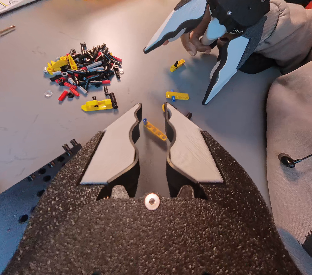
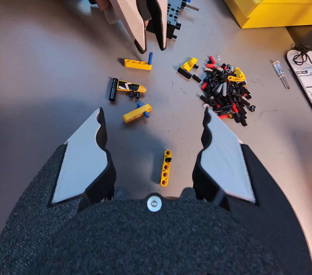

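Grippers hover empty over the grey table: left gripper (image 1: 152, 106), jaws narrowly parted, straddles a yellow holed plastic beam with blue pin (image 1: 154, 130); right gripper (image 2: 152, 109), jaws wide, frames a yellow beam with black pin (image 2: 165, 168). Loose pin pile (image 2: 225, 91) lies toward the yellow bin (image 2: 253, 1) edge.

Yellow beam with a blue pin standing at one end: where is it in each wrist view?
Left wrist view: yellow beam lies centre frame, between the fingers of the left claw.
Right wrist view: yellow beam sits upper centre, just below the left claw's tips.
Shared landmark: the pile of small pins.
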